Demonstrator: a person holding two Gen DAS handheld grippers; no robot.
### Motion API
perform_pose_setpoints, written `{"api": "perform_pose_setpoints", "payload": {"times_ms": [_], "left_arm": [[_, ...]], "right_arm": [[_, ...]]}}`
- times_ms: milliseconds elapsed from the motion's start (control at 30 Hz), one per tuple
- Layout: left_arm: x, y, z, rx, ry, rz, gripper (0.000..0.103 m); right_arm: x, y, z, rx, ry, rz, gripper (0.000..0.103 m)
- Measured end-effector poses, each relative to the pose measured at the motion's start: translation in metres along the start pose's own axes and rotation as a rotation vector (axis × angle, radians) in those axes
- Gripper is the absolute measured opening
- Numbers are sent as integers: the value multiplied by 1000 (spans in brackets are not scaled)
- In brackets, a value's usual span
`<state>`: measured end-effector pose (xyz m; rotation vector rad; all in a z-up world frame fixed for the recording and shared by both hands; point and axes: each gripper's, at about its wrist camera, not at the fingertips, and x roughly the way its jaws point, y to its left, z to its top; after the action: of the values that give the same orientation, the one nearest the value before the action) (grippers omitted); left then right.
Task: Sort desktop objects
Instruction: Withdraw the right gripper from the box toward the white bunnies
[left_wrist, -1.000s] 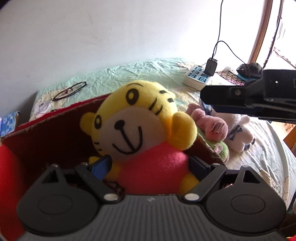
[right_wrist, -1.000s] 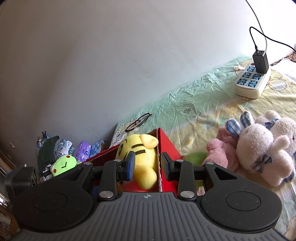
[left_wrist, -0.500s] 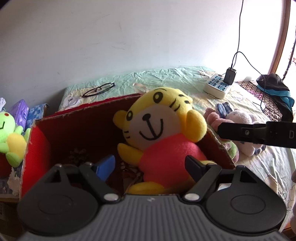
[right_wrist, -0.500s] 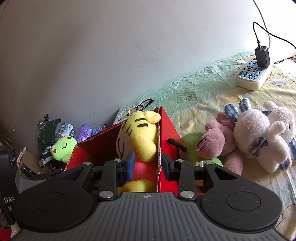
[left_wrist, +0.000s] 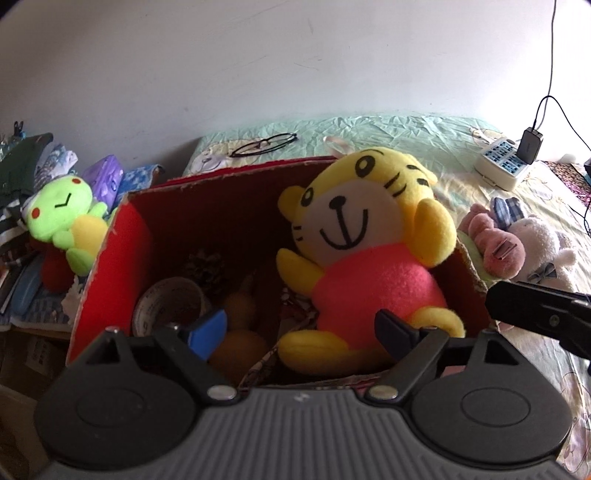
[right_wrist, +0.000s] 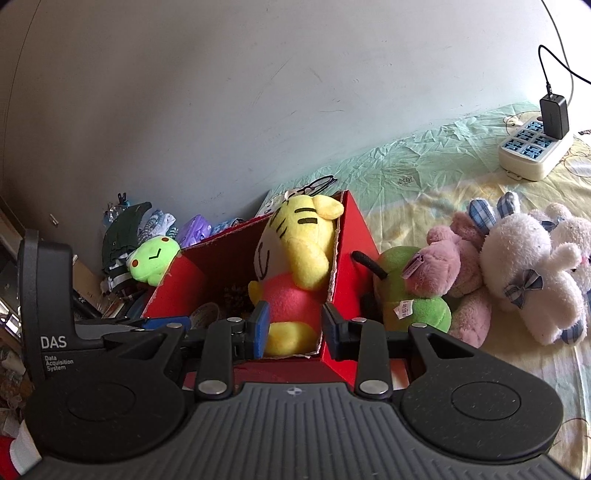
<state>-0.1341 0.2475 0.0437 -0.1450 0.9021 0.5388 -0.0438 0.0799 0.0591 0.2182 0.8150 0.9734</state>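
- My left claw (left_wrist: 301, 330) hangs spread wide, empty, above the red box (left_wrist: 125, 236).
- Inside: tiger plush (left_wrist: 364, 251) (leaning right), tape roll (left_wrist: 168, 304), perhaps a pinecone (left_wrist: 205, 267).
- My right claw (right_wrist: 294, 328) gapes too, straddling the box wall.

The red box (right_wrist: 354, 236) hides the green plush's (right_wrist: 413, 295) left side; box contents (left_wrist: 207, 295) are blurred.

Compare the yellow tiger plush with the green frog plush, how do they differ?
The yellow tiger plush sits inside the red box, leaning on its right wall; the green frog plush lies outside, left of it. The tiger wears a pink shirt and smiles; the frog has red cheeks. Both are soft toys, and neither gripper holds them.
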Motion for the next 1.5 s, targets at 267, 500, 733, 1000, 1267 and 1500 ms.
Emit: {"api": "perform_pose_setpoints", "payload": {"times_ms": [267,500,733,1000,1267,1500], "left_arm": [[-6,-7,-4,-62,26,46,92],[-4,-8,-6,-74,37,50,93],[-4,-6,-7,-71,34,42,95],[-3,-3,-9,-47,18,23,99],[-2,2,-10,-32,15,-13,102],[1,10,-10,-52,21,-57,102]], "right_arm": [[-4,-3,0,-22,23,26,35],[-7,0,0,-36,11,30,35],[-6,6,-2,-43,-8,9,34],[-4,11,-9,-19,-27,-36,34],[2,17,-18,8,-37,-69,34],[4,21,-21,31,-54,-86,34]]}}
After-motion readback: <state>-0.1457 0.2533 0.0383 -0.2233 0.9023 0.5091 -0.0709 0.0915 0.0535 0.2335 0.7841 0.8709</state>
